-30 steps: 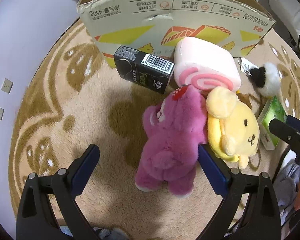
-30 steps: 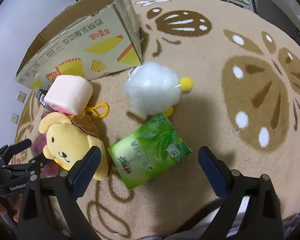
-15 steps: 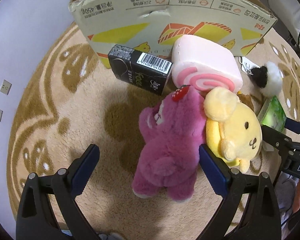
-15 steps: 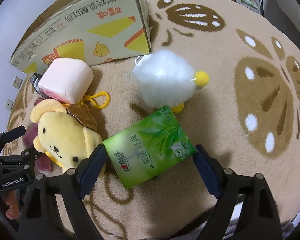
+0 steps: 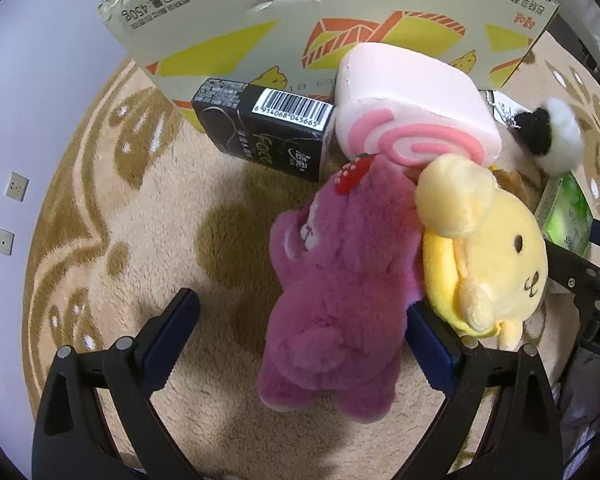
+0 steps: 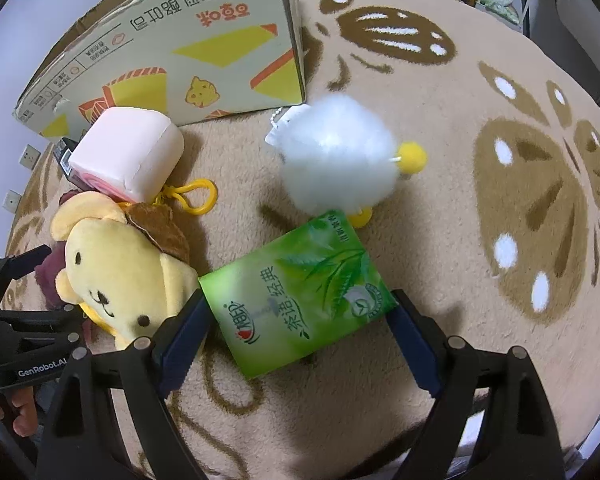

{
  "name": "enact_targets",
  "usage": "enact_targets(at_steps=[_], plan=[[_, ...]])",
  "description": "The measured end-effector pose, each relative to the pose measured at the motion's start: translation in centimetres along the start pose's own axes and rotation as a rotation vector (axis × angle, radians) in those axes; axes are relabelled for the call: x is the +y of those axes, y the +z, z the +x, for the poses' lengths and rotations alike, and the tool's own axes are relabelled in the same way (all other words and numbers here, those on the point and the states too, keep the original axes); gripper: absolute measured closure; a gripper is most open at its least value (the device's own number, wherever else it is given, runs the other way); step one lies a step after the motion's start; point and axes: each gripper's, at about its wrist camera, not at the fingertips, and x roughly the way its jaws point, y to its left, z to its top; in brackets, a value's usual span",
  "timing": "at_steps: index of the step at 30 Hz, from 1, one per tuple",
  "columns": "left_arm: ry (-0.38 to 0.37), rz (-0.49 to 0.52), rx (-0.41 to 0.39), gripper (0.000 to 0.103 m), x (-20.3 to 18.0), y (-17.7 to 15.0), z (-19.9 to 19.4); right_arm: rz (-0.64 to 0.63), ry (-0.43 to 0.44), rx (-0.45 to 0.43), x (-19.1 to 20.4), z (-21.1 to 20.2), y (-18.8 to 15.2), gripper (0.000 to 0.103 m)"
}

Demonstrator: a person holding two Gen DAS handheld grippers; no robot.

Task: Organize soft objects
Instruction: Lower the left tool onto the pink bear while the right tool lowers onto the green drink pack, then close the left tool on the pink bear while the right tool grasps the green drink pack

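The right tongs (image 6: 296, 336) have lowered and narrowed slightly around the green tissue pack (image 6: 300, 294), not yet gripping; the left tongs (image 5: 300, 334) gape beside the purple bear (image 5: 336, 300), empty.

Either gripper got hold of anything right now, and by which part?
Nothing is held. The left gripper stands open around the purple plush bear's lower body. The right gripper straddles the green tissue pack, jaws at its short ends; a grip cannot be confirmed.

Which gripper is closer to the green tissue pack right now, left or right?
Right. The right gripper straddles the green tissue pack, one finger at each side. The left gripper is over the purple plush bear, with the yellow plush dog between it and the pack.
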Motion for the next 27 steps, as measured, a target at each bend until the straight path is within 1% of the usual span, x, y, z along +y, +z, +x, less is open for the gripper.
enact_targets(at_steps=[4,7,10,12,13,15,16,18,19,25,27], plan=[[-0.003,-0.003,0.001,0.006,0.2,-0.1,-0.1,-0.008,-0.008,0.003,0.1,0.4,0.1,0.011],[0.000,0.000,-0.002,0.006,0.4,-0.4,0.1,-0.027,-0.032,0.006,0.6,0.7,0.1,0.012],[-0.010,0.004,-0.007,0.010,0.6,-0.6,-0.1,-0.033,-0.038,0.005,0.9,0.9,0.1,0.013],[-0.023,0.007,-0.007,0.017,0.6,-0.7,-0.4,-0.030,-0.034,-0.001,0.9,0.9,0.1,0.014],[-0.028,0.011,-0.008,0.018,0.5,-0.7,-0.6,-0.028,-0.032,-0.002,1.0,0.9,0.0,0.014],[-0.046,0.015,-0.011,0.029,0.3,-0.8,-0.7,-0.024,-0.028,-0.006,1.1,0.8,-0.1,0.014],[-0.060,0.018,-0.011,0.032,0.3,-0.9,-0.8,-0.023,-0.027,-0.009,1.1,0.8,-0.1,0.014],[-0.082,0.028,-0.015,0.045,-0.1,-1.0,-0.9,-0.022,-0.024,-0.014,1.1,0.7,-0.2,0.014],[-0.091,0.036,-0.018,0.048,-0.3,-1.1,-1.0,-0.022,-0.025,-0.016,1.1,0.7,-0.2,0.014],[-0.104,0.030,-0.022,0.053,-0.5,-1.5,-1.2,-0.025,0.000,-0.036,1.0,-0.2,-0.2,0.015],[-0.106,0.032,-0.023,0.056,-0.4,-1.6,-1.3,-0.027,0.000,-0.040,1.1,-0.3,-0.2,0.015]])
